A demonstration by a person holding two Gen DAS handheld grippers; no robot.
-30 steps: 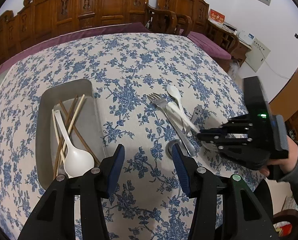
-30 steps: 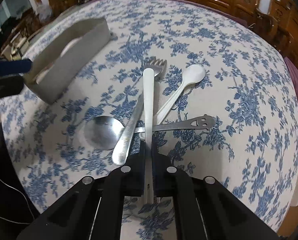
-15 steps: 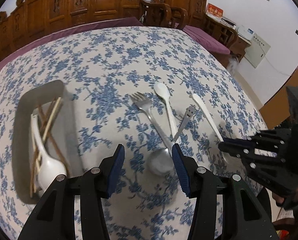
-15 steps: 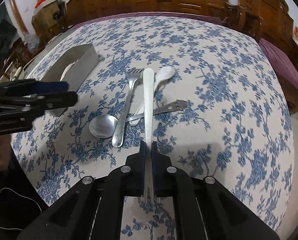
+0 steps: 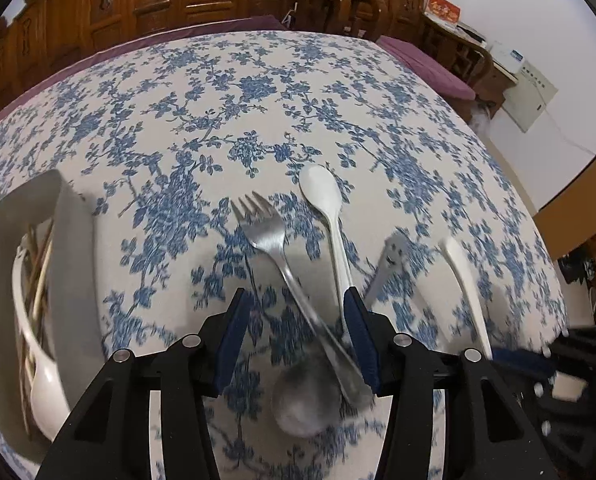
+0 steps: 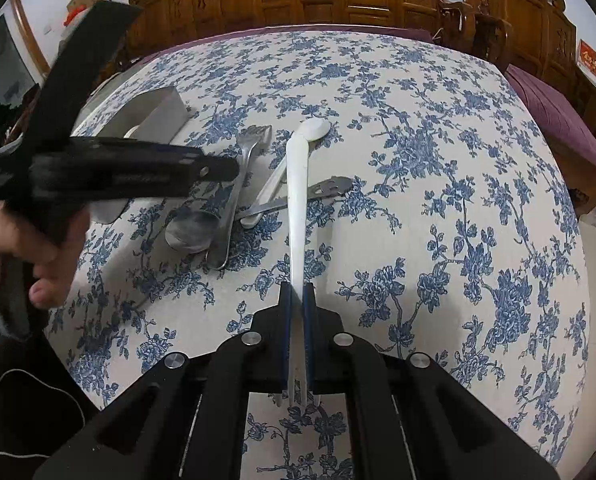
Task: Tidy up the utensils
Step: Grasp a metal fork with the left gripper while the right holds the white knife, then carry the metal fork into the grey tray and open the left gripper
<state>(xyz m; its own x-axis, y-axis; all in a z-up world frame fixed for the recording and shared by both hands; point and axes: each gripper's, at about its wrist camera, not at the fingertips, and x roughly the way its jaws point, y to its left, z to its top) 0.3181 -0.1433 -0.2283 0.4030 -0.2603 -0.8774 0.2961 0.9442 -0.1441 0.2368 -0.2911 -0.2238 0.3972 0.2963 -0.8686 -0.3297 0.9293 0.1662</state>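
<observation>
On the flowered tablecloth a metal fork (image 5: pixel 263 232) (image 6: pixel 253 140), a white spoon (image 5: pixel 322 192) (image 6: pixel 316 128) and a metal spoon (image 5: pixel 306 400) (image 6: pixel 191 230) lie crossed in a pile. My left gripper (image 5: pixel 295 296) hangs low over them. Its jaws are closing, with the fork's handle and the white spoon's handle between them, untouched by the pads. The right gripper (image 6: pixel 297 288) (image 5: pixel 538 364) is shut on a white plastic fork (image 6: pixel 296 184) (image 5: pixel 462 280), gripped near its tines with the handle pointing forward, right of the pile.
A grey tray (image 5: pixel 73 260) (image 6: pixel 157 108) at the left holds a white soup spoon (image 5: pixel 45 392) and chopsticks (image 5: pixel 39 276). A person's hand (image 6: pixel 37 248) grips the left gripper. Carved wooden chairs ring the far side of the table.
My left gripper has swung right from beside the tray and dropped over the utensil pile. The right gripper has drawn the white fork off the pile toward the right.
</observation>
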